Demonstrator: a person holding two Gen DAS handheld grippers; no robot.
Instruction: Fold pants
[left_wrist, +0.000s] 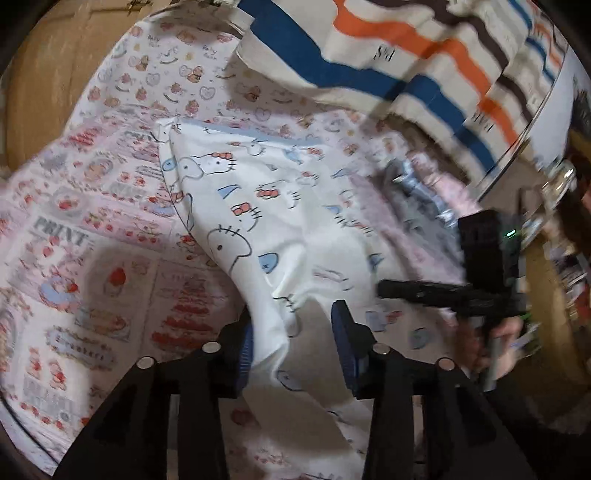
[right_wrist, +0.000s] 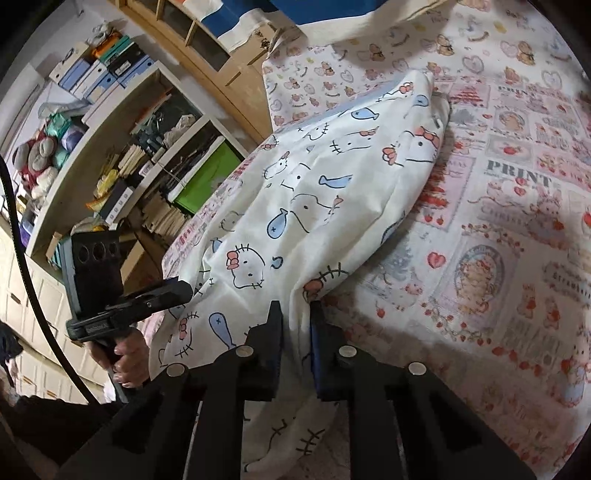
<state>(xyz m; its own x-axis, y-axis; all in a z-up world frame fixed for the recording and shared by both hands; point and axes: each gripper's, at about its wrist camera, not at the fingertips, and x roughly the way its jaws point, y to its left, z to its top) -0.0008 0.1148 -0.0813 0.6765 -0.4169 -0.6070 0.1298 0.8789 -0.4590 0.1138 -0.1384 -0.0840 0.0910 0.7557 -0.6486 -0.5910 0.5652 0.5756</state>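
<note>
Pants (left_wrist: 280, 236), white with a cat-and-fish cartoon print, lie bunched on the patterned bedspread (left_wrist: 92, 266), running from the middle of each frame down to the lower edge.

In the left wrist view, the bedspread fills the left side. At lower centre the left gripper (left_wrist: 291, 347) has a fold of the pants between its blue pads (left_wrist: 341, 332); the jaws stand partly apart, the cloth lies against the left pad, and whether both pads press it I cannot tell. Only this view shows a striped blue, orange and brown cloth (left_wrist: 406, 62) across the top right. At right, the right gripper appears from the side, blurred, with a hand (left_wrist: 506, 343) on its handle.

In the right wrist view, only here do I see a cluttered shelf unit (right_wrist: 122, 147) of boxes and books at upper left. Below it the left gripper shows from the side, its tip at the edge of the pants, with a hand (right_wrist: 127, 358) on its handle. At lower centre the right gripper (right_wrist: 295, 332) is nearly closed, pinching a thin pleat of the pants. The bedspread covers the right side.
</note>
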